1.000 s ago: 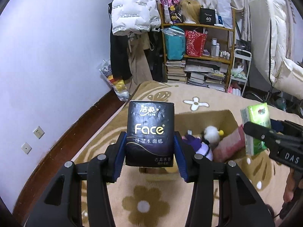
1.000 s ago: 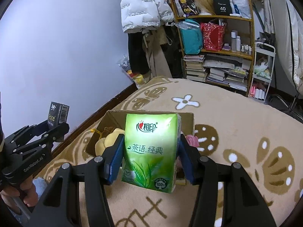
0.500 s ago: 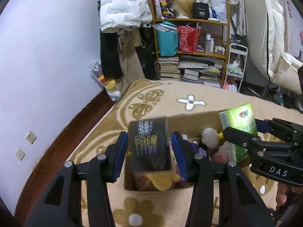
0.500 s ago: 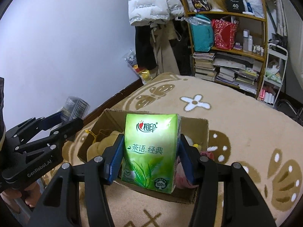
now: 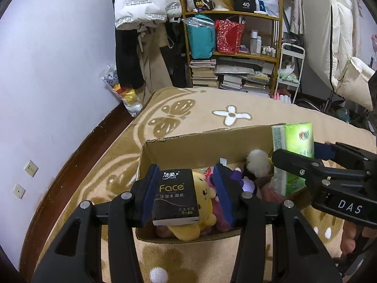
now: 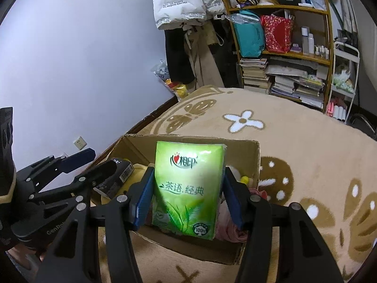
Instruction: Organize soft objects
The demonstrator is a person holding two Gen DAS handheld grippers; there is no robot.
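An open cardboard box [image 5: 202,141] sits on the tan carpet and holds soft toys, among them a yellow plush [image 5: 203,200] and a white pompom toy [image 5: 256,164]. My left gripper [image 5: 186,194] is open over the box; the black Face tissue pack [image 5: 176,198] leans against its left pad, with a gap to the right pad. It also shows in the right wrist view [image 6: 117,176]. My right gripper [image 6: 186,197] is shut on a green tissue pack [image 6: 188,188], held just above the box's near right part [image 6: 255,162]; the pack also shows in the left wrist view [image 5: 293,155].
A purple wall [image 5: 59,70] and dark skirting run along the left. A cluttered bookshelf [image 5: 233,47], hanging coats [image 5: 146,23] and a white cart [image 5: 288,70] stand at the back. A bag of toys [image 5: 124,94] leans by the wall.
Both grippers have moved forward and down over the box. The left gripper has opened and the black pack has slipped lower and tilted. The green pack has stayed gripped.
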